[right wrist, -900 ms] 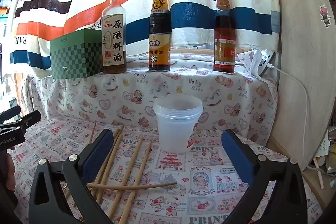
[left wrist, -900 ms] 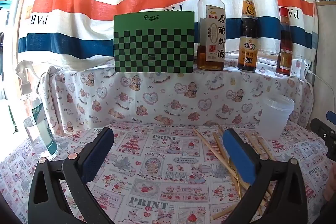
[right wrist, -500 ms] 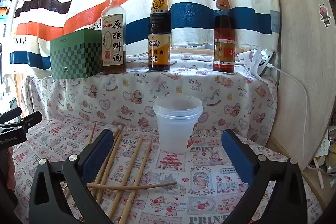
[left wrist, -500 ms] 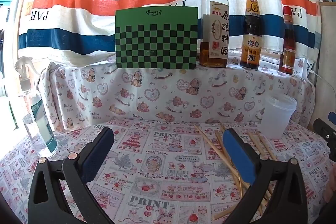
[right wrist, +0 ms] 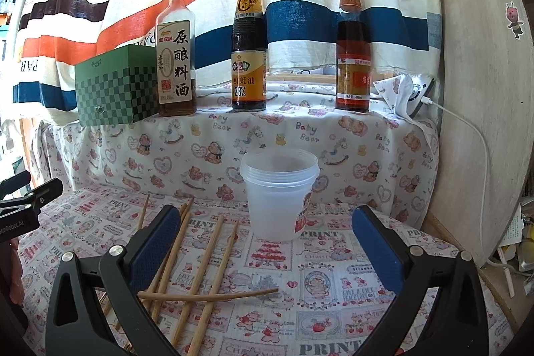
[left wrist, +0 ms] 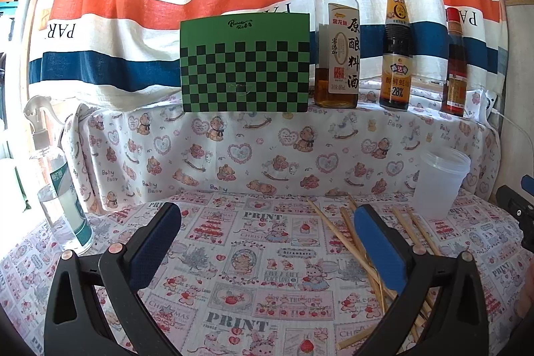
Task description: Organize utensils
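Nothing is gathered yet, I judge. The translucent plastic cup (right wrist: 279, 194) stands upright on the printed cloth; bamboo chopsticks (right wrist: 203, 259) lie scattered beside it. My right gripper (right wrist: 263, 242) and left gripper (left wrist: 267, 242) hover spread, empty; next I must pinch one stick.

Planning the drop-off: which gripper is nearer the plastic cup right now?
Right. The cup stands just ahead of the right gripper, centred between its open fingers. From the left gripper the cup sits far off to the right, beyond the chopsticks.
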{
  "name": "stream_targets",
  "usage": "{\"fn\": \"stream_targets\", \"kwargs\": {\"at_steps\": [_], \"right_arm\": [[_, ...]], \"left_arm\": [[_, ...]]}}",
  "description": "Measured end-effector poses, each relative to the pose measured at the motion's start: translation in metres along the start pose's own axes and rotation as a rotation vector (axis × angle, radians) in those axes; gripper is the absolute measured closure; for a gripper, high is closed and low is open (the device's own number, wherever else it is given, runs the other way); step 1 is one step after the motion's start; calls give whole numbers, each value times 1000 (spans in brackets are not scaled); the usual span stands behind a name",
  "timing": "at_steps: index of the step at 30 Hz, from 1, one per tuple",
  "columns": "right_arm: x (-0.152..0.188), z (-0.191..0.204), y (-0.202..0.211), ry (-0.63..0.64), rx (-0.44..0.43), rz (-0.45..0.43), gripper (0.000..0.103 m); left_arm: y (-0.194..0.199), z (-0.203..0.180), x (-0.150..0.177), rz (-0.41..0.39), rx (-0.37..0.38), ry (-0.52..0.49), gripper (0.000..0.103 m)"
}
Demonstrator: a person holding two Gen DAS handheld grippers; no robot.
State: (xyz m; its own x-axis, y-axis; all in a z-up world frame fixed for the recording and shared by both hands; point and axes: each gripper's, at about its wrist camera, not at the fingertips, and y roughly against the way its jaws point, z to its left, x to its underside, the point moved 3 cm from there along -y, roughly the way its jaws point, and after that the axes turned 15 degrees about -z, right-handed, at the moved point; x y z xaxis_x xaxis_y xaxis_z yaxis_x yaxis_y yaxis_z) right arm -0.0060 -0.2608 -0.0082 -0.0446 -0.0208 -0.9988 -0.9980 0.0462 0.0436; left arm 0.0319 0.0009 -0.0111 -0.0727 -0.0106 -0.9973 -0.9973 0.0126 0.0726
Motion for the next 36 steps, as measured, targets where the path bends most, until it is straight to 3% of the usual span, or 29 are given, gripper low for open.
{"fn": "stream_targets", "kwargs": {"at_steps": [36], "right_arm": [[-1, 1, 1, 12, -9, -5, 0]], "left_arm": [[5, -3, -2, -24, -4, -15, 0]]}}
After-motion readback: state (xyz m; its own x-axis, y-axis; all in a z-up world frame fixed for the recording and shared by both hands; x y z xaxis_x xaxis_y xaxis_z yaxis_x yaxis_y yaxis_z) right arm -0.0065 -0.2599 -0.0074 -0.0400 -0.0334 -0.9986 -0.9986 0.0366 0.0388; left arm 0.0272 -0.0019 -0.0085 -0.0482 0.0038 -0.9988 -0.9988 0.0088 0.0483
